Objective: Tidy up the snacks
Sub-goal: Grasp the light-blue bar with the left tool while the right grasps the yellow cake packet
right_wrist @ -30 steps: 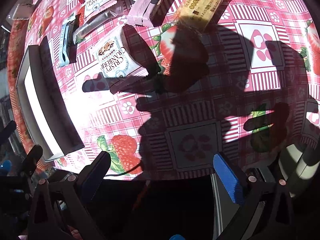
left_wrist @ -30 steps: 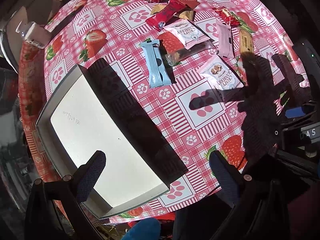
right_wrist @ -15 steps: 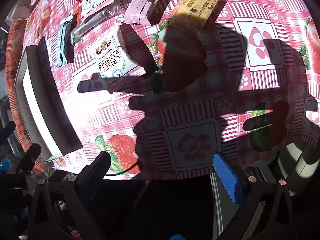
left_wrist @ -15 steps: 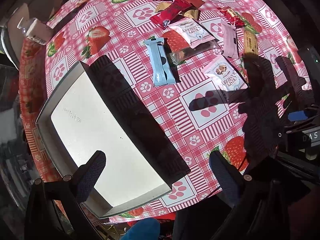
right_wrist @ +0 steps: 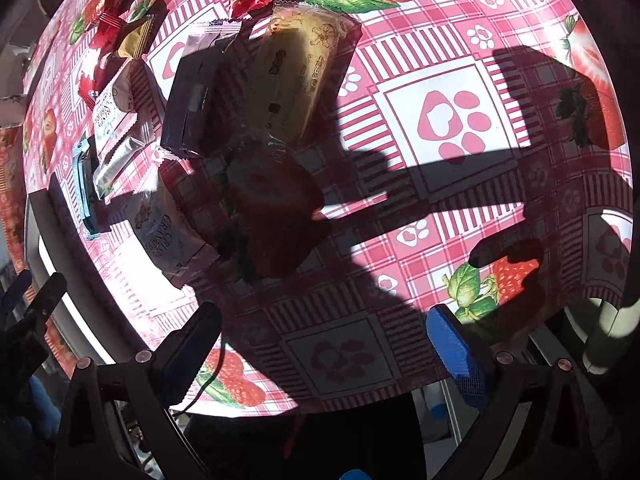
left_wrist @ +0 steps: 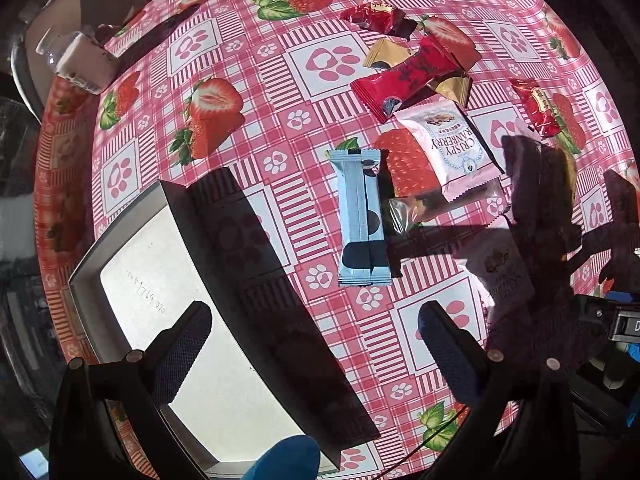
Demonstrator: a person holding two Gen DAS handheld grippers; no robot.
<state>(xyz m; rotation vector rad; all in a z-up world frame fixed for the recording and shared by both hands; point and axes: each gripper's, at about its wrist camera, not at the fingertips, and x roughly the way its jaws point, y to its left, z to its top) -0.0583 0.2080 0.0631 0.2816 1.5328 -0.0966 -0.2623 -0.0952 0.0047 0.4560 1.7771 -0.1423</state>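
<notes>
Movement: both my tongs have closed in on the snacks; packets loom larger.
Left tongs [left_wrist: 312,344]: wide open, empty, between tray [left_wrist: 86,264] and blue bar [left_wrist: 362,216].
Right tongs [right_wrist: 320,344]: wide open, empty, facing shaded brown cake [right_wrist: 276,216].
Snacks: loose on table [left_wrist: 248,60]; tray bare.
Views: only right shows yellow packet [right_wrist: 300,68].

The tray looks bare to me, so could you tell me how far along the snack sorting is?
Nothing looks done: the tray holds no snacks. Nothing is in hand either; the left gripper and right gripper are both open and hold nothing. All is left: the blue bar, the cranberry packet, the red wrapper, the yellow packet and the rest lie on the tablecloth.
</notes>
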